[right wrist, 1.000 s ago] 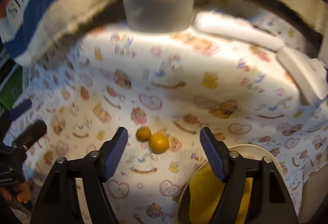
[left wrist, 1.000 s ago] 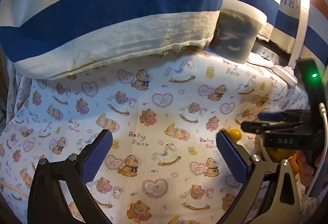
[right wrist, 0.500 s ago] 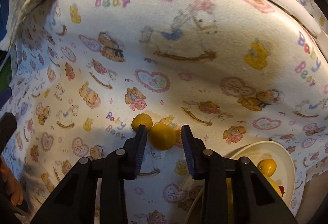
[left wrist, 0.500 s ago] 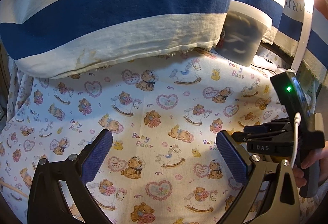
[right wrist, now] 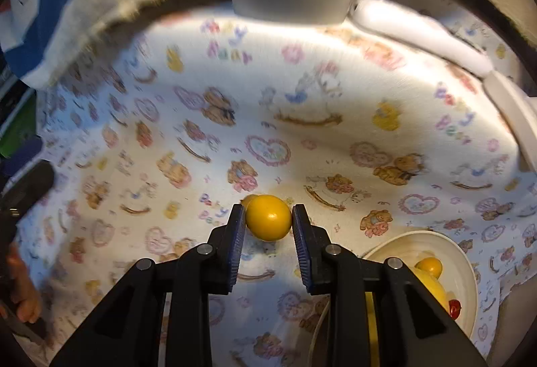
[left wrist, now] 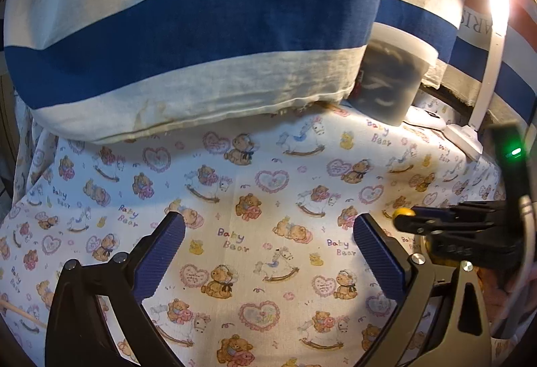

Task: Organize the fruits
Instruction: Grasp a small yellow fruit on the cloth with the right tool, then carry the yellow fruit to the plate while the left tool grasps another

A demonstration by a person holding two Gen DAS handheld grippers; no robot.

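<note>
The right tongs (right wrist: 268,219) clamped a round yellow fruit (right wrist: 268,217); left tongs (left wrist: 268,253) stood apart, empty. The cream bowl (right wrist: 466,269) held some fruit; another small yellow fruit (right wrist: 248,199) remained on the bear-print cloth (right wrist: 302,138).

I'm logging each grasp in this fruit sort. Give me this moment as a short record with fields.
right gripper: shut on the yellow fruit
second fruit: small, on the cloth just behind the held one
bowl: cream, lower right, already holding yellow fruit and something red
left gripper: open, nothing between the fingers, over the bear-print cloth
</note>
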